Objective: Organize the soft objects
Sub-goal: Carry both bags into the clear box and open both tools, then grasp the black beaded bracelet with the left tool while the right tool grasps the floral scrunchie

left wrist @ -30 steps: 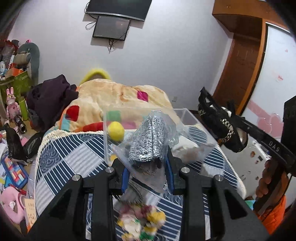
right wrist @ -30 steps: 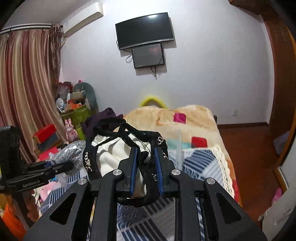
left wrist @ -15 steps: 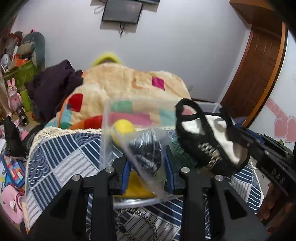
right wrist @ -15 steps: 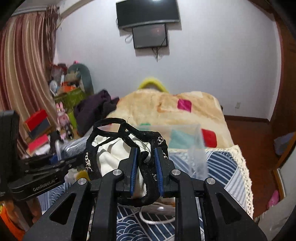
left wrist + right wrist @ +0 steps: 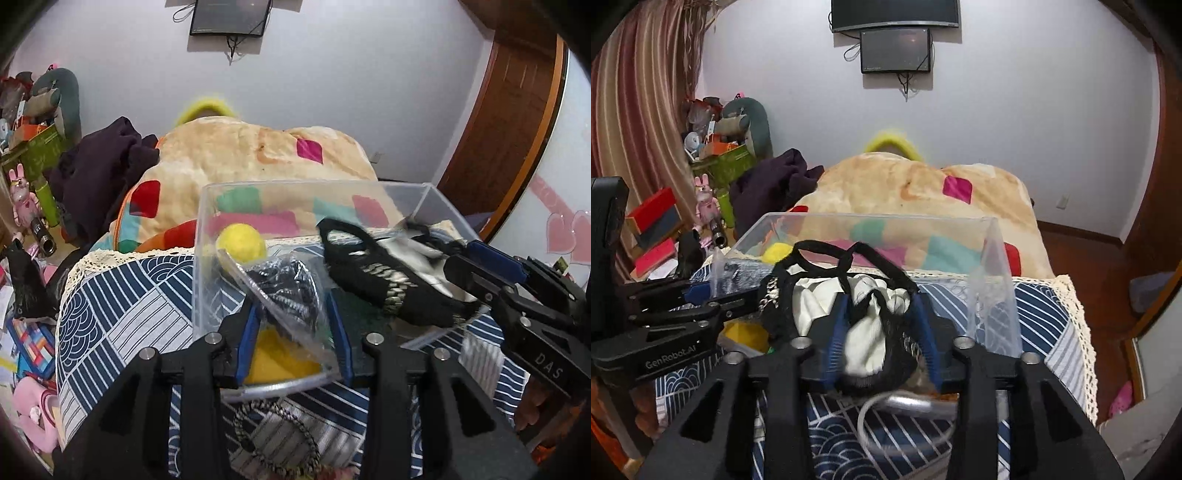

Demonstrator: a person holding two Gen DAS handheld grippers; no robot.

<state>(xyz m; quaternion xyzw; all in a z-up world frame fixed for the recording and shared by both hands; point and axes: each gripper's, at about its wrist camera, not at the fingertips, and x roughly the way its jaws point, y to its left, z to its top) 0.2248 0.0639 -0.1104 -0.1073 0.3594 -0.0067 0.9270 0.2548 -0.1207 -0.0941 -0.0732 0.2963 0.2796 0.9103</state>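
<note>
Over bin [image 5: 424,190]: both loads hang inside its rim.
Left gripper [image 5: 291,321]: clamps pouch [image 5: 288,284].
Right gripper [image 5: 882,332]: clamps bag [image 5: 864,332].

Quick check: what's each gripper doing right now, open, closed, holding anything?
Left gripper: closed on the clear bag of silver fabric.
Right gripper: closed on the black-and-white garment.

clear bin [image 5: 207,258] open-topped, black bag [image 5: 373,284] and yellow ball [image 5: 241,243] crowding inside
</note>
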